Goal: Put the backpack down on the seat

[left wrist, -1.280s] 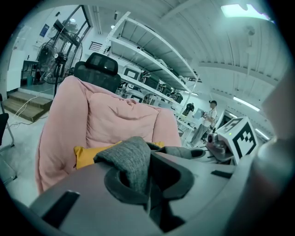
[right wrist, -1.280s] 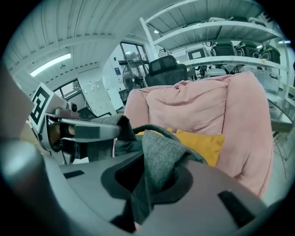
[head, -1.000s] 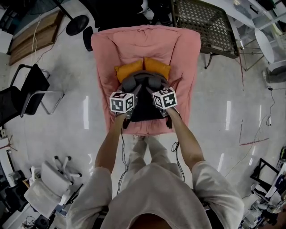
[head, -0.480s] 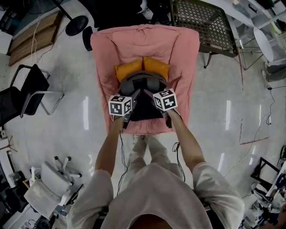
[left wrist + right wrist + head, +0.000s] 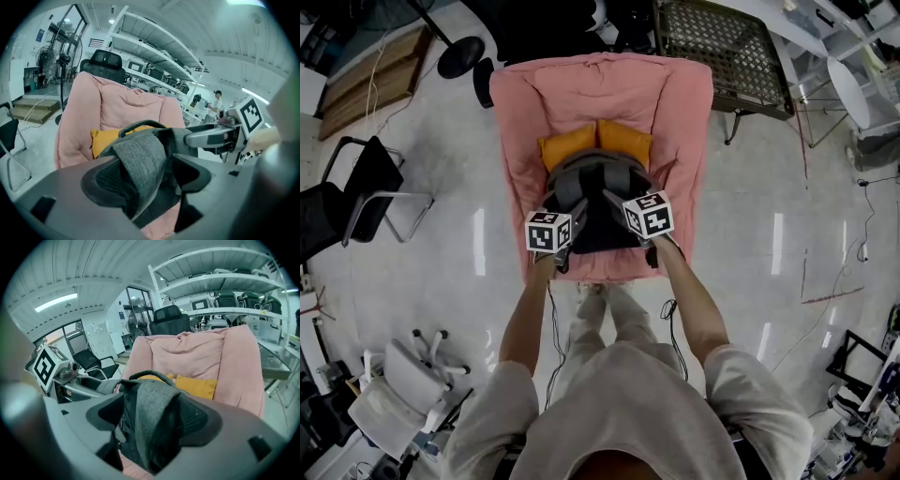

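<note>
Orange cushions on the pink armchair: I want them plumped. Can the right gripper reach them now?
Probably not directly: the grey fabric backpack stands between the right gripper and the orange cushions, and its grey strap lies between the open jaws. It would have to clear both first.

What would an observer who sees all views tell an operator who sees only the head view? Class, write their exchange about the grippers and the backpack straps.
Operator: Is the left gripper off its strap?
Observer: Its jaws are opening; the strap lies between them, with a gap beside it.
Operator: And the right gripper?
Observer: Open; the other strap passes between its jaws, unclamped.
</note>
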Demonstrator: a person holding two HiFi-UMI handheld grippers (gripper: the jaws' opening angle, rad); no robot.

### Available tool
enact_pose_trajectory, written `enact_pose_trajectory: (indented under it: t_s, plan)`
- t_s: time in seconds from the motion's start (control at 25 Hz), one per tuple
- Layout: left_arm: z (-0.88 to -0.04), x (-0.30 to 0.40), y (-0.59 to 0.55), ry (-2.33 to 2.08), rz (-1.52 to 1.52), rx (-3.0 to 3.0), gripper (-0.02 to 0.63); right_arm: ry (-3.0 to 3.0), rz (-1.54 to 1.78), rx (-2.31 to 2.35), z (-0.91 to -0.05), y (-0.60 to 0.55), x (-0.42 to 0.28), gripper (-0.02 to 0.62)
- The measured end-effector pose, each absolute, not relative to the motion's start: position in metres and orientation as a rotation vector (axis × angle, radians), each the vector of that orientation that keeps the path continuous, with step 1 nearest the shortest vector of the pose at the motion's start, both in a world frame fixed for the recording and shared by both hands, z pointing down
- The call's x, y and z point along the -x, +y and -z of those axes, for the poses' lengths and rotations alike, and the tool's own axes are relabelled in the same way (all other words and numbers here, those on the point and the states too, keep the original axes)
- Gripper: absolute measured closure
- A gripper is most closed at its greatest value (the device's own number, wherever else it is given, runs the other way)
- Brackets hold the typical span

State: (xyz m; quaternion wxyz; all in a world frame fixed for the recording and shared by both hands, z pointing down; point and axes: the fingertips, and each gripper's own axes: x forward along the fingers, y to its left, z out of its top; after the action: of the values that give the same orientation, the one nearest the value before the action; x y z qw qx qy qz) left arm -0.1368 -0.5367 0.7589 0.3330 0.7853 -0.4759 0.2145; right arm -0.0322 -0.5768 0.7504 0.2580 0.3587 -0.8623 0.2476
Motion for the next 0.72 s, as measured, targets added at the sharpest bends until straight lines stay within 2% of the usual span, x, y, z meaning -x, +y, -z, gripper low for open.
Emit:
enact_pose_trajectory:
  t_s: [0.44, 0.72]
  plan:
    - [-0.753, 0.156, -0.506, -1.314, -0.566, -2.014, 0.309, -2.367, -0.636, -0.987, -0.729, -0.553, 0.024, 0.252]
    - [-0.715, 0.157, -0.491, -1.384, -0.515, -2.075, 0.310, -2.382, -0.598, -1.033, -0.708, -0.532, 0.008, 0.306]
